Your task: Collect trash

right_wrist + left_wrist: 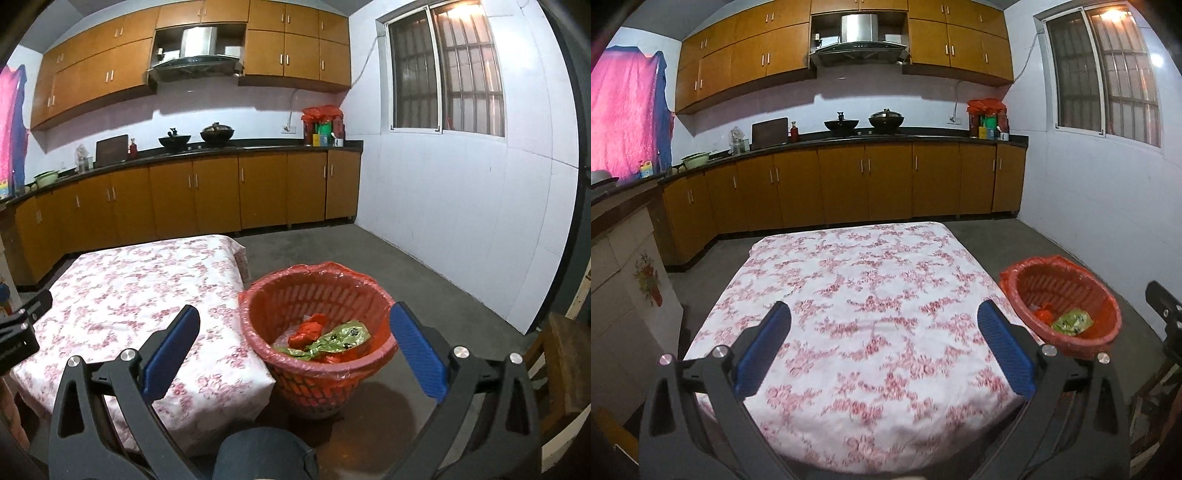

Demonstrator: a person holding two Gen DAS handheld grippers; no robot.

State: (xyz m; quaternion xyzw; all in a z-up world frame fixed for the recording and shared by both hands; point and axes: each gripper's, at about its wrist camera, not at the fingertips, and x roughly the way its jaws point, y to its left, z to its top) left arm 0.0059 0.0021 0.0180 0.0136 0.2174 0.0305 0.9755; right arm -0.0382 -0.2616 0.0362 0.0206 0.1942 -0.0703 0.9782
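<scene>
The left gripper (pixel 884 343) has a matt black frame whose two arms spread in a V, each with a long cut-out slot near its base. Two round silver screws sit on each arm. Its fingers (pixel 764 349) are faced with long blue pads with rounded tips and a fine ribbed texture. The right gripper (pixel 295 343) is built alike: black slotted arms, paired silver screw heads, and blue ribbed pads on the fingers (pixel 417 354). At the bottom of the right wrist view a knee (pixel 264 454) in dark blue denim shows.
</scene>
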